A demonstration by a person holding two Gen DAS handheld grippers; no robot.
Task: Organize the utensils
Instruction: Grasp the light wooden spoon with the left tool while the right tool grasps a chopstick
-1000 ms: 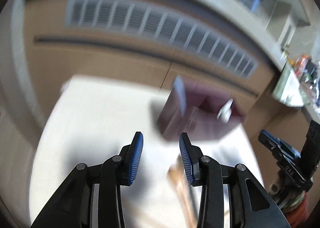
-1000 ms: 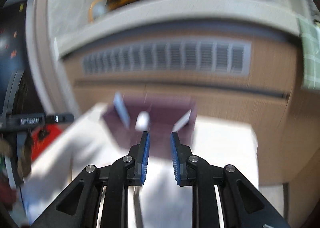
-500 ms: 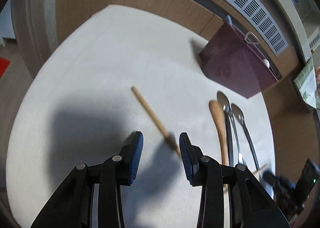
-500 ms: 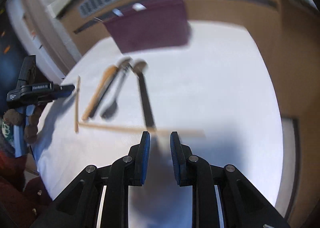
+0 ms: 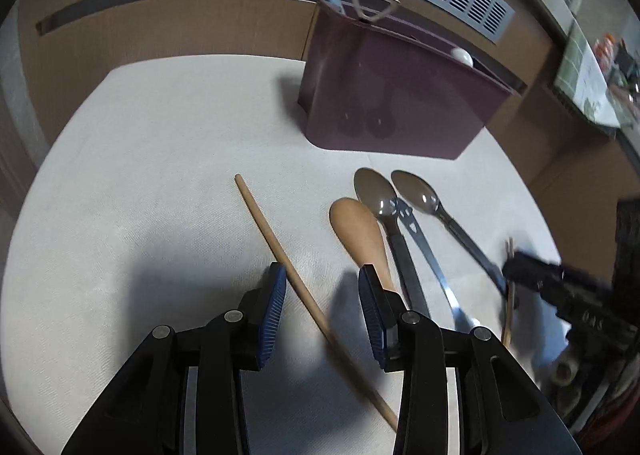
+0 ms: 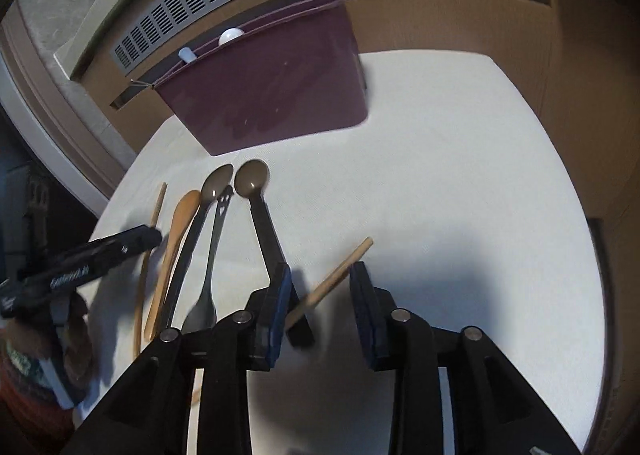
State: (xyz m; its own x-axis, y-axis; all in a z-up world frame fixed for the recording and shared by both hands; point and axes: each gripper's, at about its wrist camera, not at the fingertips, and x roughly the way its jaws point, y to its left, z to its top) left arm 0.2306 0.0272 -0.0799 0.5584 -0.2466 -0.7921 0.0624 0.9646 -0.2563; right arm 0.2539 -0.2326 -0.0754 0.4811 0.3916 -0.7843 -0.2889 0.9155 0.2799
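A wooden stick (image 5: 280,251) is lying on the white desk (image 5: 140,159) at lower centre of the left wrist view, running between the wide-standing pads of the left claw (image 5: 322,297) without being pressed. In the right wrist view another wooden stick (image 6: 340,275) is pointing into the gap of the right claw (image 6: 322,307), whose jaws have just been opening and are gripping nothing. Spoons (image 5: 400,207) are lying to the right below the maroon holder (image 5: 392,95) at upper centre.

Right gripper (image 6: 322,309): we see its jaws just opened, straddling a wooden chopstick (image 6: 340,275).
Holder (image 6: 276,95): maroon, behind spoons.
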